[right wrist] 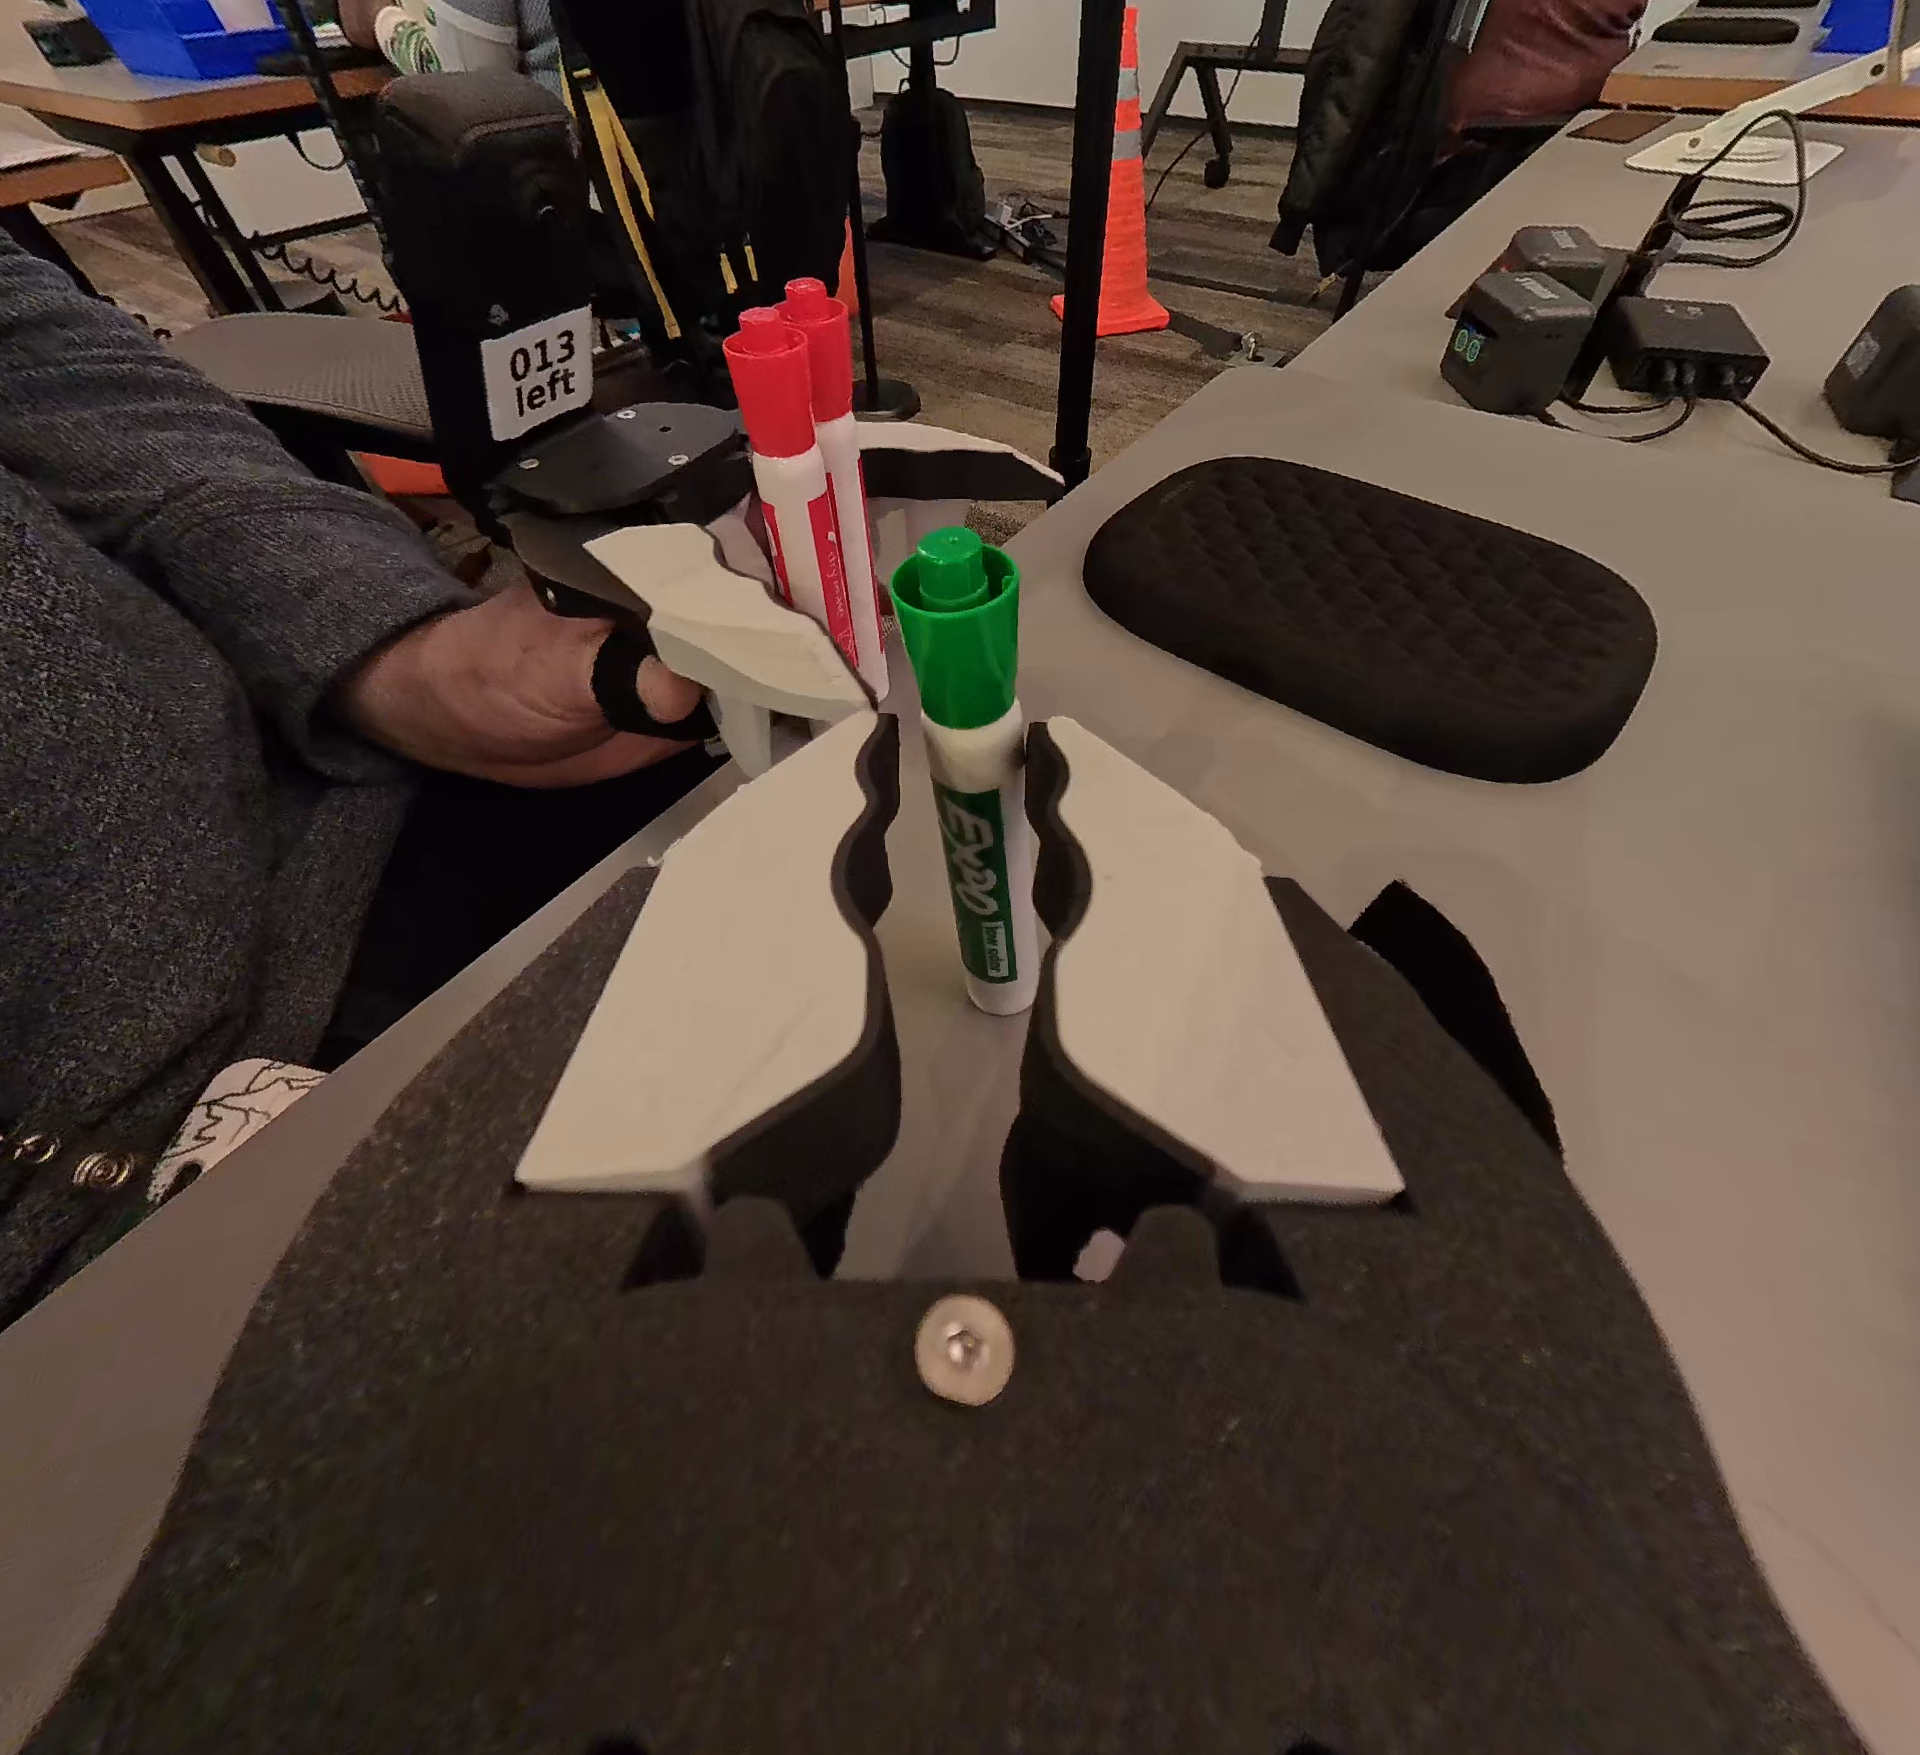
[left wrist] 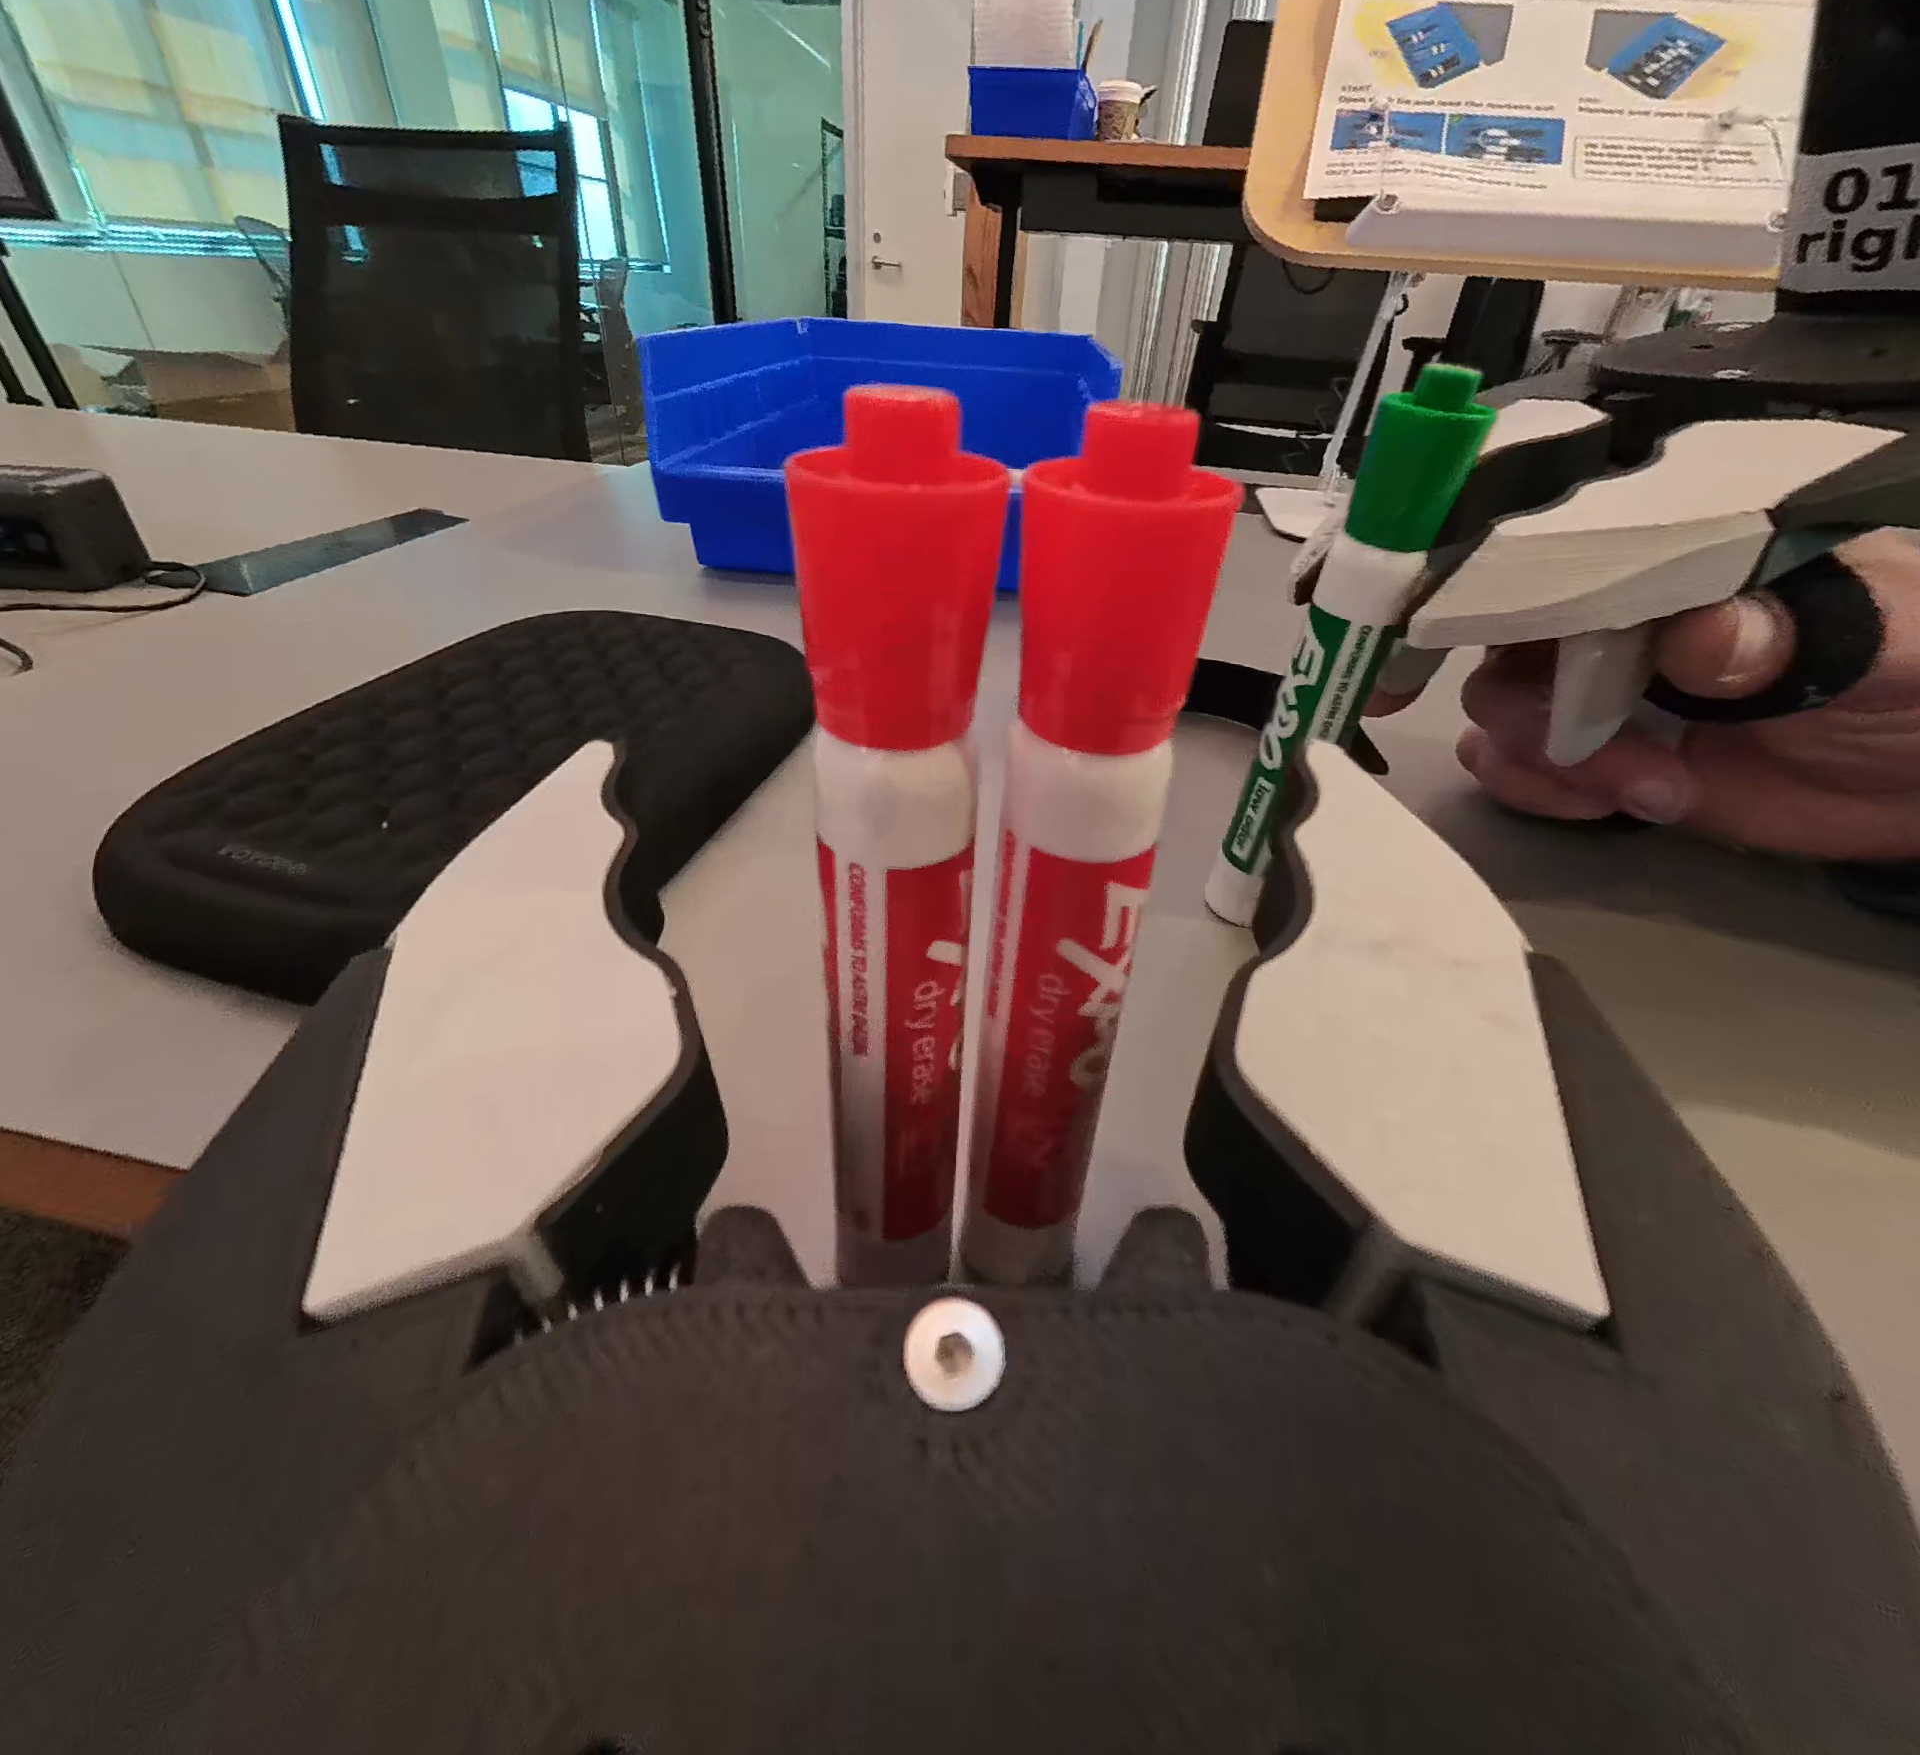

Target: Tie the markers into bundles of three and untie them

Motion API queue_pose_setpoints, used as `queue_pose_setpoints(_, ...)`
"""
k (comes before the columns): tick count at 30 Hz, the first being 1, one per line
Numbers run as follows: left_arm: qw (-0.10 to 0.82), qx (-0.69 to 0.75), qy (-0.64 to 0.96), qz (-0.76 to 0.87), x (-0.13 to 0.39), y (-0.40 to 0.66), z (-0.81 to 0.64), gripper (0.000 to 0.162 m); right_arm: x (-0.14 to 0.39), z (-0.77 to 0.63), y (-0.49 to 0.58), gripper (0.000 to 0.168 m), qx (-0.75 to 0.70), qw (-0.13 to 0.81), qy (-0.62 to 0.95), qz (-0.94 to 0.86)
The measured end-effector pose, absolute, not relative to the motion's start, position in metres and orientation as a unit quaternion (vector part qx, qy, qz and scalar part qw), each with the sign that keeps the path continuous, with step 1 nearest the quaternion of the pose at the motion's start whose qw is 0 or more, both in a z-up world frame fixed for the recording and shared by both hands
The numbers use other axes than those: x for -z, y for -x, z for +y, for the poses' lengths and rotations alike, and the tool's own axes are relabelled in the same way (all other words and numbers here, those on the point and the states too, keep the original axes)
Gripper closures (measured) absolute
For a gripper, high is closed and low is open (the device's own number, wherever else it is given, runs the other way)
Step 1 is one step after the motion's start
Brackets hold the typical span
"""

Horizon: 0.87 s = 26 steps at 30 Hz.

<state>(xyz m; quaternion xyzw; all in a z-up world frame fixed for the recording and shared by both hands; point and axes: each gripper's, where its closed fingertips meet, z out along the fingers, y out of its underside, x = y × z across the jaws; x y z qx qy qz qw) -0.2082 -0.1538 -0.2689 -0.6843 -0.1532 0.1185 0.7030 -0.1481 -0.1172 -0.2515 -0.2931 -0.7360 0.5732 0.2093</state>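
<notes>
Right now two red markers (left wrist: 987,832) stand upright, caps up, side by side between the spread fingers of the left gripper (left wrist: 961,864). Neither finger pad appears to press on them, so I judge them loose and balanced on their own bases, though the bases are hidden behind the gripper body. The left gripper's fingers are wide apart and grip nothing.

The right gripper (right wrist: 961,770) has its fingers closed around the white collar of a green marker (right wrist: 971,770), just under the cap. That marker stands slightly tilted, its base on or just above the grey table (left wrist: 364,666), just to the right of the red markers and apart from them.

Risk, as I judge it, lies mostly in bringing the green marker up against the red pair. A sideways nudge could topple them, since nothing seems to clamp them. If the left fingers close unevenly, one red marker may squirt out or lean. The high, tip-only grip on the green marker could let it pivot. No tie or band shows anywhere, so bundling cannot yet be secured. Beyond the red markers sits a blue bin (left wrist: 883,448); left of them, a black wrist rest (left wrist: 416,770).
</notes>
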Motion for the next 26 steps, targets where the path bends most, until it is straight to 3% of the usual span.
queue_pose_setpoints(1,0.703,-0.121,0.684,-0.154,0.268,0.209,-0.153,0.05,0.252,-0.117,0.148,0.146,-0.572,0.209,0.293,-0.737)
queue_pose_setpoints(10,0.704,-0.121,0.684,-0.151,0.268,0.206,-0.155,0.072,0.252,-0.118,0.148,0.146,-0.574,0.205,0.29,-0.738)
queue_pose_setpoints(23,0.695,-0.124,0.691,-0.153,0.273,0.207,-0.155,0.082,0.252,-0.119,0.148,0.147,-0.574,0.203,0.288,-0.739)
queue_pose_setpoints(26,0.694,-0.125,0.692,-0.153,0.275,0.206,-0.155,0.091,0.253,-0.119,0.147,0.147,-0.573,0.203,0.287,-0.74)
